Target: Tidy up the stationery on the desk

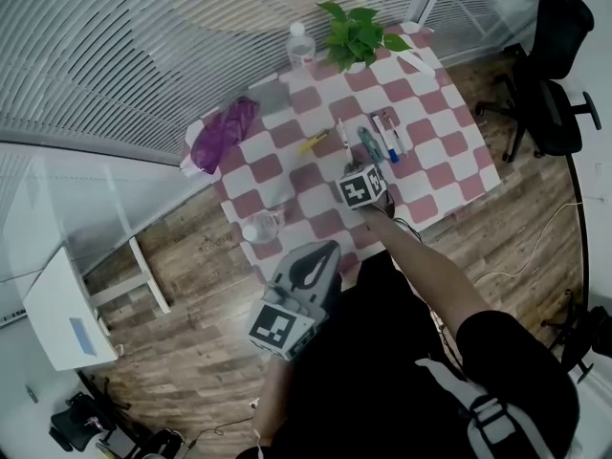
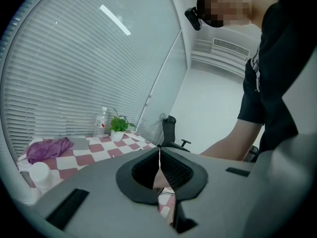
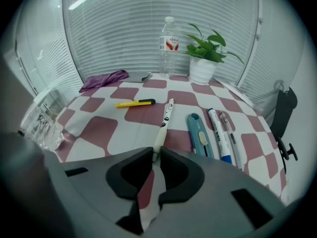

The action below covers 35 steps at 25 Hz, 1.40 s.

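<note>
Black-padded right gripper (image 3: 157,153) is angled down at the table, jaws nearly together and pinching the very near end of the white pen (image 3: 166,120). The rest of the pen lies flat on the red-and-white check cloth (image 3: 99,128), pointing away twd the window.

Left gripper (image 2: 159,150) is fully closed w/ nothing in it, held off the table's near edge.

Handling: pen is prob. light, stiff, smooth plastic and round, so likely to swivel or slip when held by the tip only. A hold nearer mid-barrel, across the jaws, looks safer.

Just right of the pen, side by side: teal box cutter (image 3: 200,135), white-and-blue marker (image 3: 219,135), clear pen (image 3: 230,135). A yellow pen-like item (image 3: 132,103) lies farther back on the left, and a glass tumbler (image 3: 42,120) stands at the left edge, maybe the holder.
</note>
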Each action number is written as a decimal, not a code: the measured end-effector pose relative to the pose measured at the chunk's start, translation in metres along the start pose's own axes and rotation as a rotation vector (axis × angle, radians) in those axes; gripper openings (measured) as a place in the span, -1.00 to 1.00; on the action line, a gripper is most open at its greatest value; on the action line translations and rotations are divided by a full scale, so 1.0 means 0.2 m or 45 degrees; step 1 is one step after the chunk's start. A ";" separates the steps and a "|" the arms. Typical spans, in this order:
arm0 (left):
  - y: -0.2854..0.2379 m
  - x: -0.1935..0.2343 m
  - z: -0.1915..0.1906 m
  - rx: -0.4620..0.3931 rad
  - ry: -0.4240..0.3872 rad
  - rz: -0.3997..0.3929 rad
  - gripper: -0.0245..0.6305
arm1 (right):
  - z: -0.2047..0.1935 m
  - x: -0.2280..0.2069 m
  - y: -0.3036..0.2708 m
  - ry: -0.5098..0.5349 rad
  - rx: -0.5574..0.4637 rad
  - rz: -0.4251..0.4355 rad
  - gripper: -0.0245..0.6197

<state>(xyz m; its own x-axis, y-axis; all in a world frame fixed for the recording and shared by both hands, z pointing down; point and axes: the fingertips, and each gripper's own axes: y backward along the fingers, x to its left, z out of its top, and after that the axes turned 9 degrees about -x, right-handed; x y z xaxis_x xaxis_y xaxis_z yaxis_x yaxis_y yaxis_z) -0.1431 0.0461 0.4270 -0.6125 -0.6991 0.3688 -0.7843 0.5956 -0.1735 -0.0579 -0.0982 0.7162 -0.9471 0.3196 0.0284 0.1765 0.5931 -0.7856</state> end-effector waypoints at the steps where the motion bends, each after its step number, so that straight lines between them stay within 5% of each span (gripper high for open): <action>1: -0.01 -0.01 0.00 0.000 -0.003 -0.003 -0.82 | -0.01 0.00 0.01 0.023 0.008 0.012 -0.72; 18: -0.13 -0.13 0.00 -0.093 0.014 -0.035 -0.82 | -0.14 -0.13 0.11 0.225 0.059 0.090 -0.72; 25: -0.15 -0.16 0.00 -0.096 0.015 -0.040 -0.82 | -0.14 -0.13 0.12 0.218 0.044 0.094 -0.68; 35: -0.18 -0.09 -0.04 -0.068 0.019 -0.010 -0.82 | -0.13 -0.13 0.23 0.041 -0.043 0.154 -0.50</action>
<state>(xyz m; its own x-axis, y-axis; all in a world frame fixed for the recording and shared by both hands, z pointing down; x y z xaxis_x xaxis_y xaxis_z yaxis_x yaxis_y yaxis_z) -0.1027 0.0397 0.4340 -0.6044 -0.6982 0.3837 -0.7825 0.6107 -0.1213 -0.0188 -0.0595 0.6960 -0.9094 0.4134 -0.0452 0.2985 0.5733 -0.7630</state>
